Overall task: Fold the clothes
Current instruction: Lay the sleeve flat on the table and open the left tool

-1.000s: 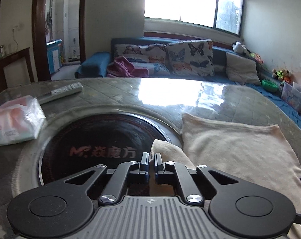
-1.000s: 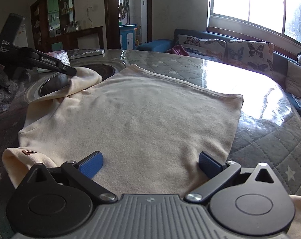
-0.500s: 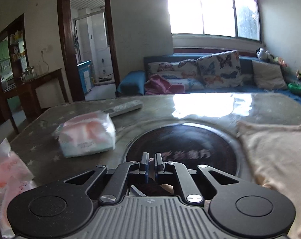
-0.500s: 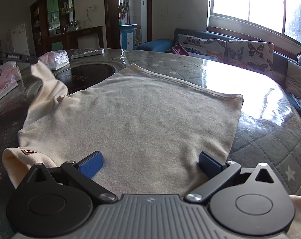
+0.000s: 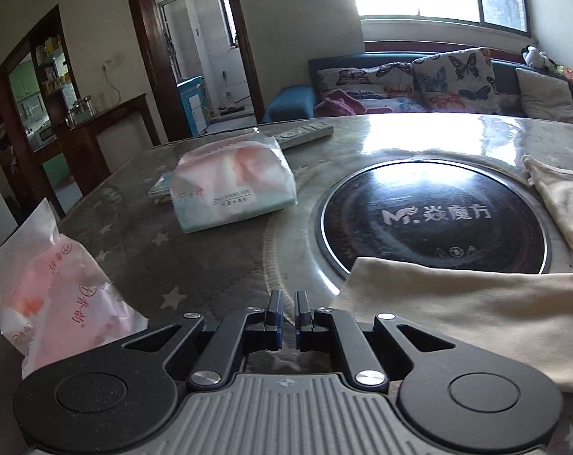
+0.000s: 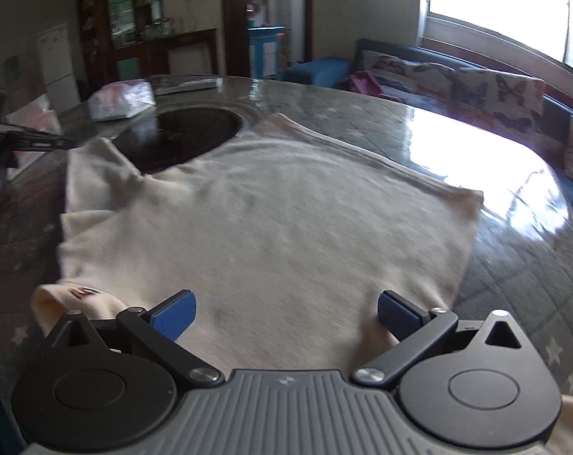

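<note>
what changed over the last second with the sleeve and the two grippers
The left gripper carried the cream garment's sleeve outward, laid it flat by the black cooktop and let go; it is now nearly closed and empty. The right gripper stayed open over the garment's near edge.

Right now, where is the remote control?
In the left wrist view the remote control lies at the table's far edge, just behind the tissue pack and left of the black round cooktop.
</note>
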`<state>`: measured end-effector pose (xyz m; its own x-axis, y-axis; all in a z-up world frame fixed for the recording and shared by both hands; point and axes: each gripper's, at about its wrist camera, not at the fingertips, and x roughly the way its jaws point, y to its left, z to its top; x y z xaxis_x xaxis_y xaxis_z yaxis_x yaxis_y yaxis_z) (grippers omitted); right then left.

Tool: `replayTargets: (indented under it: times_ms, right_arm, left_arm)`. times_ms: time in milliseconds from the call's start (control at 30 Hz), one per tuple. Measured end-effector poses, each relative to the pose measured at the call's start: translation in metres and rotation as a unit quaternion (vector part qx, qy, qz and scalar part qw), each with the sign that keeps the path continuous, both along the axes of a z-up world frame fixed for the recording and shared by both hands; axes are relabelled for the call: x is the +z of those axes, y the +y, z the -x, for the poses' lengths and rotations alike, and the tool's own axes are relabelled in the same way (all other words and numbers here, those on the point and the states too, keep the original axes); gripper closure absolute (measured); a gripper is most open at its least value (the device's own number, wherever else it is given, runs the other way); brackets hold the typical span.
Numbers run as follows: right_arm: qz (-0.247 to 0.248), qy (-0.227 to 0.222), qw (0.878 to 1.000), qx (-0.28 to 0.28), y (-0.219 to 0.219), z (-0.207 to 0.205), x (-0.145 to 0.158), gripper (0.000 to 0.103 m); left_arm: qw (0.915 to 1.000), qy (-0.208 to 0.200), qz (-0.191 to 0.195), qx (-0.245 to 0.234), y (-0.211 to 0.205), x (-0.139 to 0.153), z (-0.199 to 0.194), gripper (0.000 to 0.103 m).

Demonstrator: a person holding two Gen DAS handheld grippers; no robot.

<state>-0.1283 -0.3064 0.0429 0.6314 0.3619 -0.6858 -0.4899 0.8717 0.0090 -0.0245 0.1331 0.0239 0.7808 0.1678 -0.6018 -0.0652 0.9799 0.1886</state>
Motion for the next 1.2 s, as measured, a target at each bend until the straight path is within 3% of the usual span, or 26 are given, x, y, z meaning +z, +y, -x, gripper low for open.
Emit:
replayTargets:
  times_ms: [100, 267, 500, 700, 900, 1200]
  right_arm:
    - [0.004, -0.009, 1.0, 0.028, 0.02, -0.004, 0.008, 0.0]
    - [0.013, -0.008, 0.999, 0.046, 0.054, -0.014, 0.005, 0.0]
    - [0.022, -0.006, 0.997, 0.068, 0.087, -0.014, -0.001, 0.0]
    - [0.039, -0.003, 0.995, 0.092, 0.1, 0.001, -0.01, 0.0]
    - [0.028, -0.009, 0.993, 0.113, 0.101, 0.018, -0.008, 0.0]
    - [-0.005, -0.018, 0.998, 0.058, 0.068, 0.027, 0.008, 0.0]
  left_arm:
    - [0.9999, -0.004, 0.012, 0.002, -0.002, 0.006, 0.003, 0.097]
    - [0.9962, -0.004, 0.064, -0.06, -0.03, 0.023, 0.011, 0.094]
    - [0.9751, 0.024, 0.13, -0.178, -0.094, 0.026, 0.018, 0.086]
    - [0.9572, 0.035, 0.139, -0.251, -0.146, 0.012, 0.023, 0.086]
    - [0.9562, 0.039, 0.108, -0.269, -0.157, -0.005, 0.039, 0.086]
    - [0.959, 0.034, 0.08, -0.27, -0.127, -0.006, 0.064, 0.084]
